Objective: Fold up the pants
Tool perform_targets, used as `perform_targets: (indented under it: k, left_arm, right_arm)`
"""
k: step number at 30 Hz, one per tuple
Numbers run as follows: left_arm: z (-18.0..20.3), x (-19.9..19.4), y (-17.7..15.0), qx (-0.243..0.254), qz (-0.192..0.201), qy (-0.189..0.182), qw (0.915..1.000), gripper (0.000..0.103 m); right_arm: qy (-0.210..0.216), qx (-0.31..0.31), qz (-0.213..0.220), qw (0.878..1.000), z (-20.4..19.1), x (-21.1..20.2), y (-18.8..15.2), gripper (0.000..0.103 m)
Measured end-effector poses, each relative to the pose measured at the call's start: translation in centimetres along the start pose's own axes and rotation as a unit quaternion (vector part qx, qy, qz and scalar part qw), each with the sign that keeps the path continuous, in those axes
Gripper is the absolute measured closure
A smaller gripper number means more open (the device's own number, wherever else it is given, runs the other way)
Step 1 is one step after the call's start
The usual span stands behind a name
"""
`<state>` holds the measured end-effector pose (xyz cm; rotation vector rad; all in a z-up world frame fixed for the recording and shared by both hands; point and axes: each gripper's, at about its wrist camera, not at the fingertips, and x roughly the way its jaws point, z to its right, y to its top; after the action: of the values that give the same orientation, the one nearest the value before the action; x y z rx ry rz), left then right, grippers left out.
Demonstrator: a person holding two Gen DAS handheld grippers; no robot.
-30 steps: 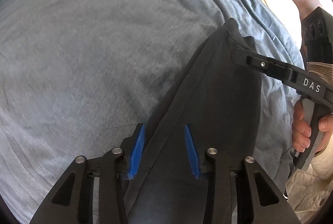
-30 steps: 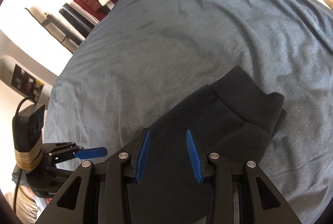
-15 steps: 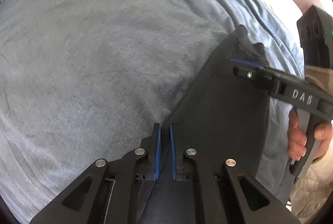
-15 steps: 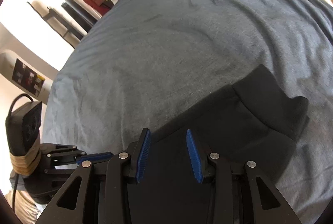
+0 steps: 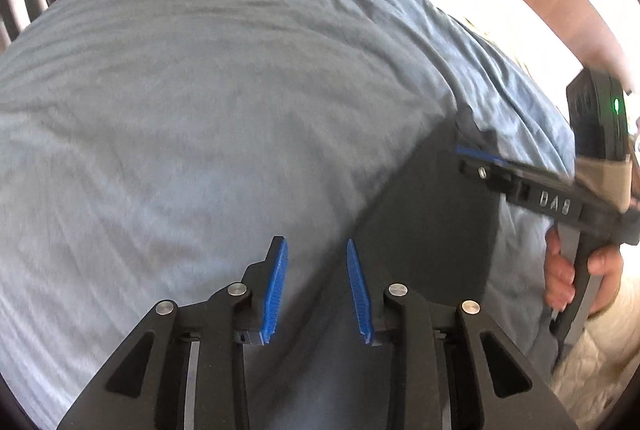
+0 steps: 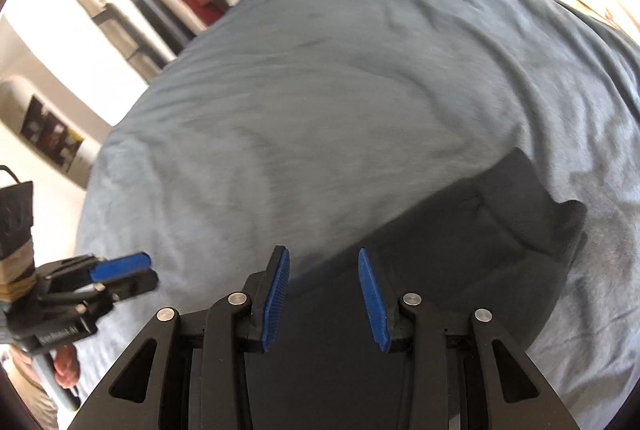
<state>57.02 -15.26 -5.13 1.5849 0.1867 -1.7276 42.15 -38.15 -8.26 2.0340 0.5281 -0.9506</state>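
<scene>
Left wrist view: the left tool point(image 5: 316, 290) gapes wide, gripping nothing, above the dark pants' point(image 5: 432, 222) edge. The right tool point(image 6: 323, 294) is likewise spread and empty. Soft pants lie flat on the fuzzy blue bed cover point(image 6: 340, 102).

The blanket point(image 5: 208, 102) lies bare ahead and left; the pants point(image 6: 460, 270) and right gripper point(image 5: 476, 160) occupy the right side.

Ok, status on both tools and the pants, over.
Left tool open, empty. Right tool open, over the pants. Pants flat on the blanket, not gripped. Nothing in the way.
</scene>
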Motion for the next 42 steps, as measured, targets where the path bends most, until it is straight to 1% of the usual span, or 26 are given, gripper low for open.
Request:
perform_targets:
  k: [3, 6, 9, 15, 17, 18, 19, 20, 21, 24, 27, 31, 33, 36, 38, 40, 41, 42]
  left_arm:
    - [0.2, 0.5, -2.0, 0.005, -0.025, -0.003, 0.9997, 0.072]
    - [-0.2, 1.6, -3.9, -0.003, -0.051, -0.013, 0.9986, 0.072]
    - [-0.7, 2.2, -5.1, -0.009, -0.064, -0.016, 0.9978, 0.072]
    - [-2.2, 3.6, -6.2, -0.031, -0.080, -0.028, 0.9959, 0.070]
    - [-2.4, 3.9, -6.4, -0.037, -0.080, -0.033, 0.9956, 0.071]
    - [-2.5, 3.9, -6.5, -0.040, -0.076, -0.037, 0.9956, 0.073]
    - [-2.5, 3.8, -6.6, -0.041, -0.072, -0.040, 0.9957, 0.087]
    - [-2.5, 3.6, -6.8, -0.041, -0.067, -0.046, 0.9959, 0.090]
    - [-2.4, 3.3, -6.9, -0.040, -0.060, -0.046, 0.9963, 0.090]
    - [-2.0, 2.3, -6.8, -0.029, -0.041, -0.028, 0.9983, 0.091]
    - [-2.2, 1.9, -6.6, -0.031, -0.032, -0.020, 0.9988, 0.091]
    - [-3.1, 2.9, -6.5, -0.036, -0.039, -0.012, 0.9985, 0.090]
    - [-3.7, 3.5, -6.6, -0.051, -0.039, -0.015, 0.9978, 0.091]
    - [-4.4, 4.2, -6.6, -0.064, -0.044, -0.018, 0.9968, 0.089]
    - [-4.5, 4.3, -6.6, -0.068, -0.048, -0.020, 0.9963, 0.083]
    - [-4.9, 3.5, -6.6, -0.080, -0.041, -0.014, 0.9958, 0.067]
    - [-5.1, 2.9, -6.6, -0.084, -0.036, -0.012, 0.9957, 0.066]
    - [-5.4, 1.8, -6.8, -0.089, -0.023, -0.002, 0.9957, 0.065]
  right_arm:
    - [0.026, -0.015, -0.009, 1.000, -1.9, -0.6, -1.0, 0.065]
    - [0.045, -0.030, -0.025, 0.998, -3.2, -0.5, -2.3, 0.065]
    - [0.045, -0.042, -0.044, 0.997, -4.1, 0.0, -3.6, 0.065]
    - [0.038, -0.039, -0.068, 0.996, -4.2, 1.6, -5.2, 0.065]
    - [0.039, -0.036, -0.074, 0.996, -4.3, 2.0, -5.5, 0.065]
    - [0.039, -0.036, -0.075, 0.996, -4.3, 2.1, -5.5, 0.065]
    - [0.041, -0.036, -0.075, 0.996, -4.4, 2.2, -5.6, 0.065]
    - [0.042, -0.037, -0.075, 0.996, -4.6, 2.4, -5.6, 0.065]
    - [0.043, -0.037, -0.076, 0.996, -4.7, 2.5, -5.7, 0.065]
    - [0.047, -0.039, -0.076, 0.995, -5.1, 2.7, -5.7, 0.065]
    - [0.050, -0.043, -0.068, 0.996, -5.6, 3.0, -5.5, 0.065]
    - [0.046, -0.047, -0.075, 0.995, -6.1, 4.4, -5.3, 0.065]
    - [0.045, -0.051, -0.079, 0.995, -6.4, 5.3, -5.2, 0.065]
    - [0.037, -0.053, -0.089, 0.994, -6.5, 6.7, -5.1, 0.065]
    - [0.037, -0.050, -0.095, 0.994, -6.4, 7.4, -5.1, 0.065]
    - [0.036, -0.047, -0.098, 0.993, -6.2, 7.7, -5.0, 0.065]
    - [0.035, -0.047, -0.099, 0.993, -6.2, 7.8, -5.1, 0.065]
    - [0.033, -0.046, -0.098, 0.994, -6.4, 7.6, -5.1, 0.065]
